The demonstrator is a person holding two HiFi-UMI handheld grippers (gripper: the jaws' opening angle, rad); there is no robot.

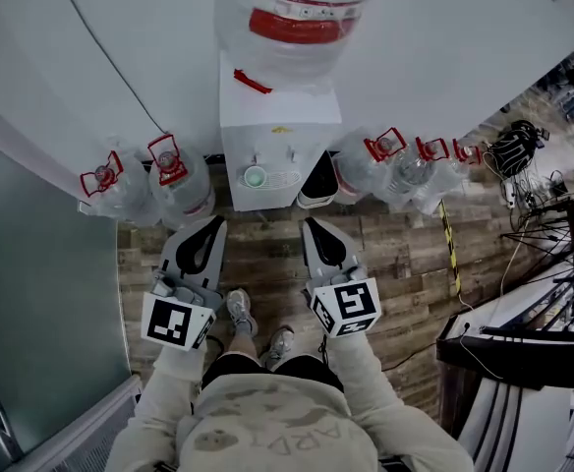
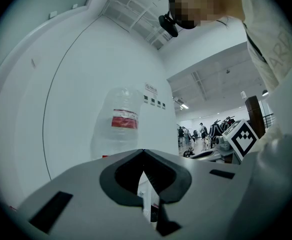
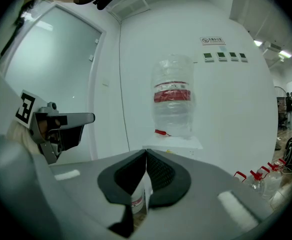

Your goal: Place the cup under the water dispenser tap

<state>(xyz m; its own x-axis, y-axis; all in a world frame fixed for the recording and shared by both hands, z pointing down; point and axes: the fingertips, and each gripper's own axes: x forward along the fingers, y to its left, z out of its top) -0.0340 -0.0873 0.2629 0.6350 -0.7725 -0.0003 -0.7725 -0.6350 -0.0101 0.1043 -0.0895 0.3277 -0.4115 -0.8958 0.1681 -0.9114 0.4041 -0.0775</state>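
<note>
White water dispenser [image 1: 277,106] stands at far wall, big bottle [image 1: 302,8] on top; left gripper [image 1: 216,224] and right gripper [image 1: 313,225] hover near it, jaws closed, empty; green cup [image 1: 255,176] sits on dispenser's tray, left side, below taps.

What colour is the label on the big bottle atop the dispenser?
Red label, clearest in the right gripper view.

The dispenser [image 1: 277,104] is white, the cup [image 1: 255,176] pale green.
</note>
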